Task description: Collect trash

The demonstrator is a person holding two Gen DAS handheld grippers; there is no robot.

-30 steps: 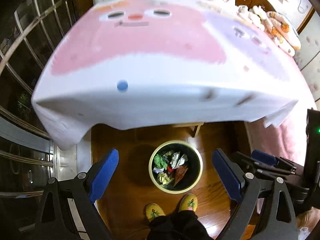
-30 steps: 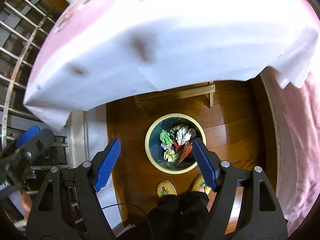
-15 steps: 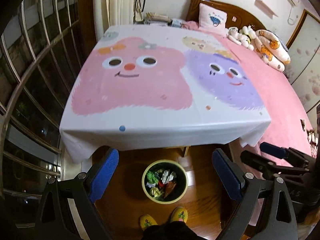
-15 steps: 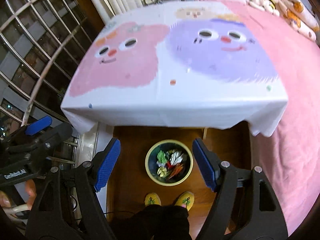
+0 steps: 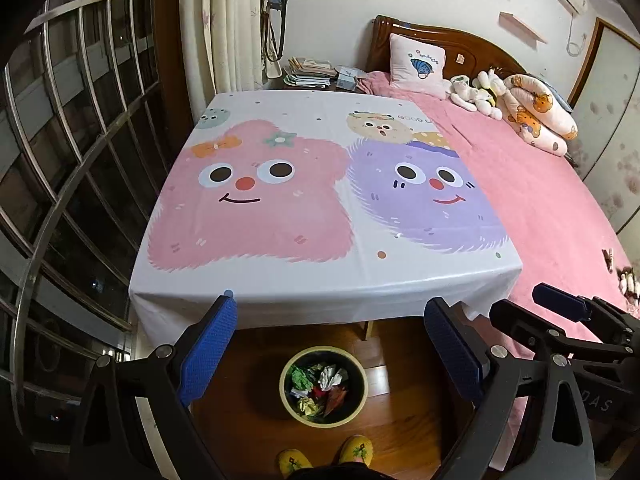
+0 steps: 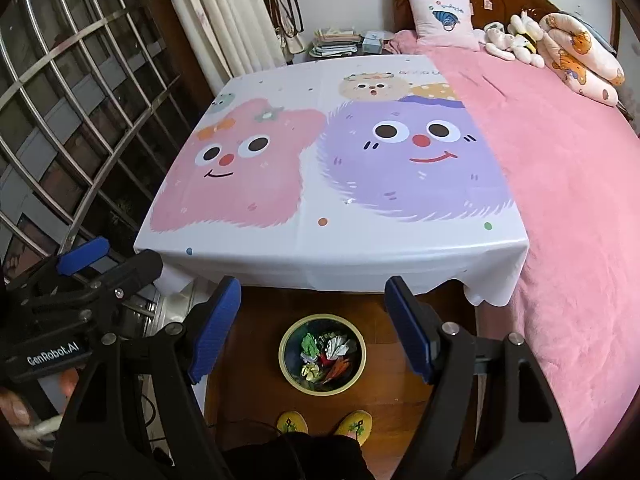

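Wooden floor, bin below table.

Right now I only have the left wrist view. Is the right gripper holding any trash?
Observer: No. In the right wrist view the right gripper is open, with nothing between its fingers.
Operator: What does it point at?
Observer: The bin on the floor sits framed between its two fingers, with crumpled trash inside.
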